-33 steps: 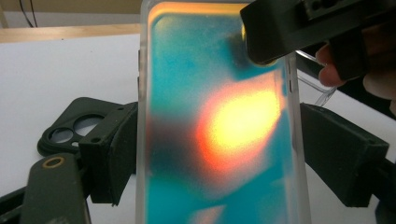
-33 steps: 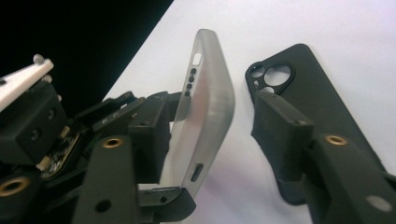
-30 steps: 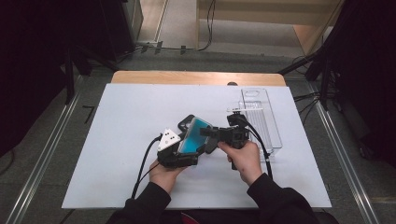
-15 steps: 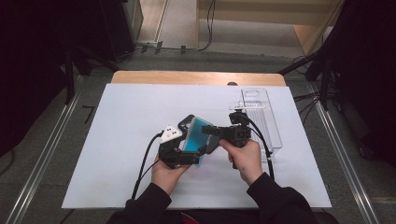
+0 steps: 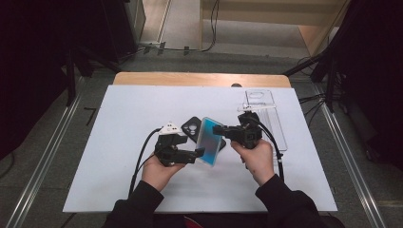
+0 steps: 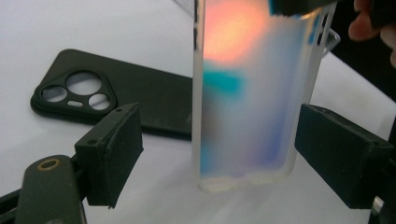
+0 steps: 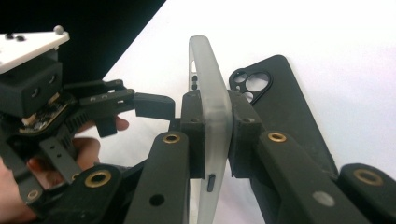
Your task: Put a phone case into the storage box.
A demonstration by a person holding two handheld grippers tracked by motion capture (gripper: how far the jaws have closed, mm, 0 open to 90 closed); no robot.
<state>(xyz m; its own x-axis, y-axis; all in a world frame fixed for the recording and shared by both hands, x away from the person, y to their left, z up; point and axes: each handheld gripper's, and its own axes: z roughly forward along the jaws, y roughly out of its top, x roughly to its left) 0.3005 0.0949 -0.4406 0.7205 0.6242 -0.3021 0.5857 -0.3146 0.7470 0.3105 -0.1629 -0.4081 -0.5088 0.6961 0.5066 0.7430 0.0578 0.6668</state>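
Above the white table (image 5: 119, 156), seen from the high view, a frosted phone case (image 5: 210, 141) with a blue-to-pink sheen stands tilted on edge between the two hands. The right gripper (image 5: 227, 129) pinches its far side; the left gripper (image 5: 197, 153) sits at its near lower corner. Just behind the frosted case lies a black phone case (image 5: 191, 129), flat, camera cut-outs up. Well to the right of the frosted case a clear plastic tray (image 5: 266, 114) rests near the table's edge.

Along the left gripper view, the frosted case (image 6: 247, 102) stands upright between that gripper's blocky black pads (image 6: 114, 151), which are spread apart: the left-hand pad has a clear gap to it, and the right-hand pad sits at its edge without visibly pressing. Its jaws have just been closing a little with the case between them. The case is translucent, smooth and rounded at the corners; the black case (image 6: 107, 98) behind it looks matte and rubbery.

Along the right gripper view, that gripper's jaws are clamped on the thin side wall of the frosted case (image 7: 212, 107), pads flat on both faces.

The risk, as I judge it: the hold is on one soft, flexible rim only, so the case could twist or bow when the left gripper closes, slip free, and drop onto the black case (image 7: 280, 102).
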